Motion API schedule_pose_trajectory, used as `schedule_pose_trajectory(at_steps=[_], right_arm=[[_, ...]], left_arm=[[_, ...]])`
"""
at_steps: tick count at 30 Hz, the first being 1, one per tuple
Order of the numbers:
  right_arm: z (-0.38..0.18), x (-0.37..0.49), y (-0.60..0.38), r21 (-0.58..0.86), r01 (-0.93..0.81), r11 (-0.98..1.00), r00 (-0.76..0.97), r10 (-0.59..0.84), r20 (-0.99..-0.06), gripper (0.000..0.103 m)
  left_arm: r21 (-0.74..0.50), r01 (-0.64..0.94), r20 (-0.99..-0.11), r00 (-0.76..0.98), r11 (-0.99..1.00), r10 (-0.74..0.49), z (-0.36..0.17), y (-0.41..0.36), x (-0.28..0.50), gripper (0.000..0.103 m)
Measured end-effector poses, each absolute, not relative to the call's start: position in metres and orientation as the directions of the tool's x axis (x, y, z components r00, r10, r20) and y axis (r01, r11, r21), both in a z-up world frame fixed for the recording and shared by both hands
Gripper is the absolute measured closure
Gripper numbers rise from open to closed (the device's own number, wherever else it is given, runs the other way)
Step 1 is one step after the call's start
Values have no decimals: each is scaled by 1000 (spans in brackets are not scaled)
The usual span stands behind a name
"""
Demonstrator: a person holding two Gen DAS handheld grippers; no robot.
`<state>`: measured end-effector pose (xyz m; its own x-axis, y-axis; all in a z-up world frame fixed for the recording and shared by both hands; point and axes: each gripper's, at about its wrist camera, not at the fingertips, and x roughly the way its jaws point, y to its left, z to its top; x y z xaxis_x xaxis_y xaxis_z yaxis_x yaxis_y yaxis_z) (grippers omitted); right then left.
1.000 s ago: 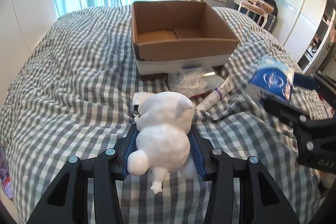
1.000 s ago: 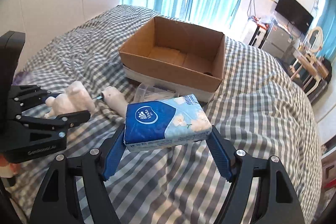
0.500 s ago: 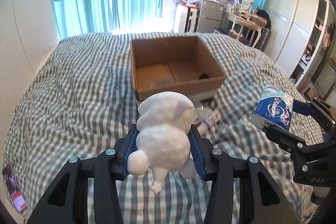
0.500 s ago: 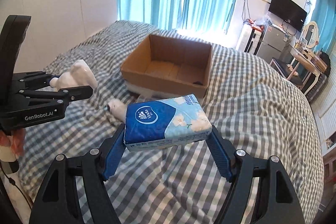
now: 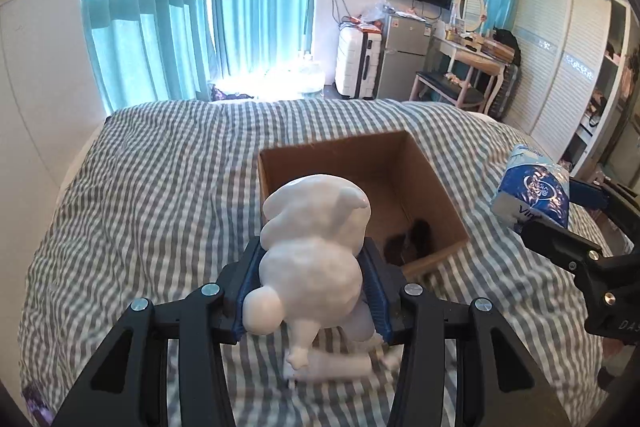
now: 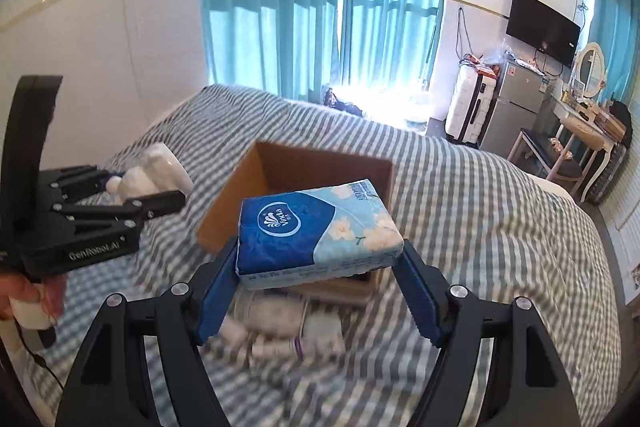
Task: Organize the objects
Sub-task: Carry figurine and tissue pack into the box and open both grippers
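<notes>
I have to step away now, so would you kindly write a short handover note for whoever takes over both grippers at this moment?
Left gripper: shut on the white figurine, held above the bed just short of the cardboard box.
Right gripper: shut on the blue tissue pack, also in the air near the box.
Box: open on the checked bedspread; something dark lies in one corner, otherwise it looks empty.
Done: both items picked up.
Left: put both in the box, then gather the tube and small items lying on the bed in front of the box.
</notes>
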<state>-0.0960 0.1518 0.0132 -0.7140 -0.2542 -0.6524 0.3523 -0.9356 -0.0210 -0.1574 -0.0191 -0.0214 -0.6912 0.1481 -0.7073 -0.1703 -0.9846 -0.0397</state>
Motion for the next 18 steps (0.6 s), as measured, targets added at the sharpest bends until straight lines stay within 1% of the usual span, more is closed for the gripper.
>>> schedule_pose_trajectory(at_steps=[3,9,13,18], right_arm=[[15,-125,146,-8,342,-940,-718,-256,-647,29],[3,-181,136,35,326,-945,-714,-270,-647,29],[-14,-213,132,37,318,-947,-698,-260,-668,29],[-43,-249,132,32,295,-955,-673,-232,-702,29]], left_arm=[[-12,-162,-708,-696,-987,123,-23,-18,-187,55],[14,-190,-711,-692,-982,124,-38,-9,-232,55],[10,-216,-731,-668,-976,140,-62,-4,-259,55],[1,-213,-749,-648,-977,141,-89,-4,-279,55]])
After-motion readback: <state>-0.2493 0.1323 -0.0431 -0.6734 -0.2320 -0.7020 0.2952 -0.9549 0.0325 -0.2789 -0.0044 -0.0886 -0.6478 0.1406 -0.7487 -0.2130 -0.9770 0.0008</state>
